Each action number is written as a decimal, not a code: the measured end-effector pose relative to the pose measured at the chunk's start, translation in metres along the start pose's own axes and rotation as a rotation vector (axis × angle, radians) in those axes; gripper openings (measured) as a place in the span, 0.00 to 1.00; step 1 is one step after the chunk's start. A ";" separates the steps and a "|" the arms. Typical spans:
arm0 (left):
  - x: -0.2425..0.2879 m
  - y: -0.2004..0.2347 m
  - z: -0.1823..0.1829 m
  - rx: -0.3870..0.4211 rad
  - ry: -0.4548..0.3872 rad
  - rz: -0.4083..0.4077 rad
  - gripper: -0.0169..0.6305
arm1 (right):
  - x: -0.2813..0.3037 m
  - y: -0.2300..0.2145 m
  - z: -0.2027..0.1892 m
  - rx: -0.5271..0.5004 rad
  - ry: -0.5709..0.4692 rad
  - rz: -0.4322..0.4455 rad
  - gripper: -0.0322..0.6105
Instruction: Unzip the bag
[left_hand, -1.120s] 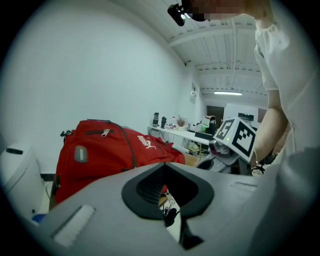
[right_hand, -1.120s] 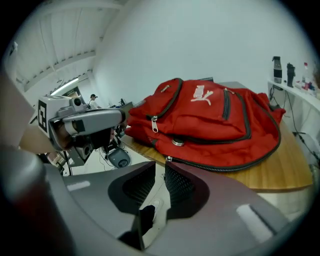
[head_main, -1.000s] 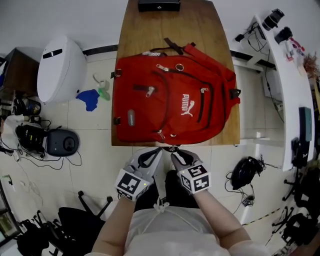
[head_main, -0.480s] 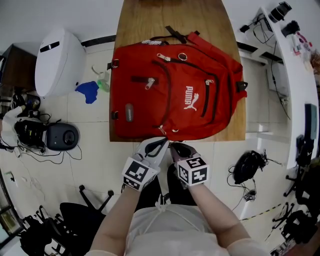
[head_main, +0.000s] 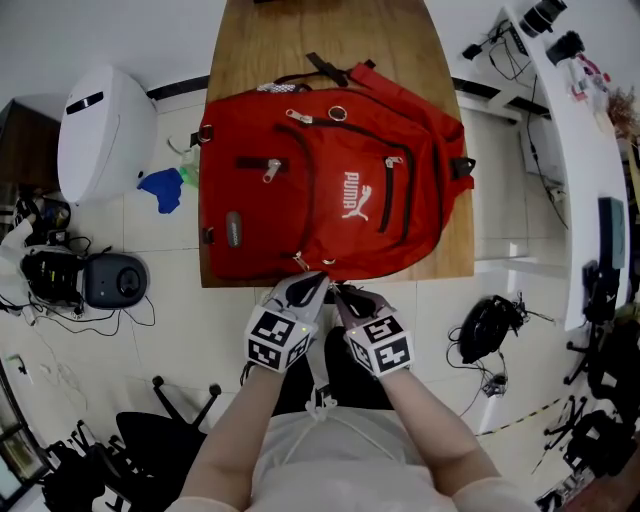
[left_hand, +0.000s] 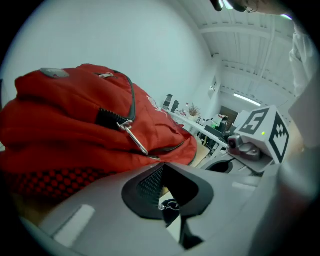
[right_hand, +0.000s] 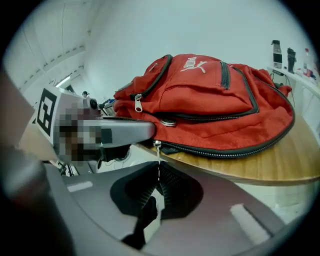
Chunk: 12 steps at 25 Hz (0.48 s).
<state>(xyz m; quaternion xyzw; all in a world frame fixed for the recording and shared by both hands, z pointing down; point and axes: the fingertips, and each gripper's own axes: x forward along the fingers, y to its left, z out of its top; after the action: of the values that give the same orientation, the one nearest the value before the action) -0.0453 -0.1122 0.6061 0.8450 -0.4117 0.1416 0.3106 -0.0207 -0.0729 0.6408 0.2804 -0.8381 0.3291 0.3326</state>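
One red bag (head_main: 330, 190) lies flat on the wooden bench (head_main: 330, 40) at upper centre of the head view, its lower edge at the bench's near rim. At that edge, lower centre of the frame, the two tools meet just beside each other. The right tool (head_main: 345, 293) is closed on a thin metal pull (right_hand: 158, 160) hanging from the main zipper (right_hand: 235, 150). The left tool (head_main: 308, 285) is nearly closed, with a small ring (left_hand: 170, 204) on a chain caught between its jaws. Unzipping looks about to start: the zipper is closed along the side in view. Nothing pins the bag, so a pull towards the person could drag it off the rim instead of running the slider. Both grips are slight; a sideways tug may slip the pull or ring free, and cloth could snag at the zipper's curve.
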 end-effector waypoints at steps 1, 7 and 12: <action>0.001 0.001 -0.001 -0.007 0.017 0.010 0.04 | -0.003 -0.002 0.000 -0.022 0.006 -0.002 0.07; 0.006 0.004 -0.006 -0.001 0.082 0.054 0.04 | -0.020 -0.018 0.004 -0.153 0.043 -0.050 0.07; 0.006 0.005 -0.006 0.002 0.113 0.069 0.04 | -0.030 -0.025 0.006 -0.136 0.044 -0.035 0.07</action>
<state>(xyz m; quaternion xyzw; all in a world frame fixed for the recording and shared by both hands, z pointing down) -0.0454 -0.1142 0.6160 0.8214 -0.4222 0.2000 0.3272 0.0125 -0.0852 0.6247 0.2645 -0.8460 0.2718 0.3747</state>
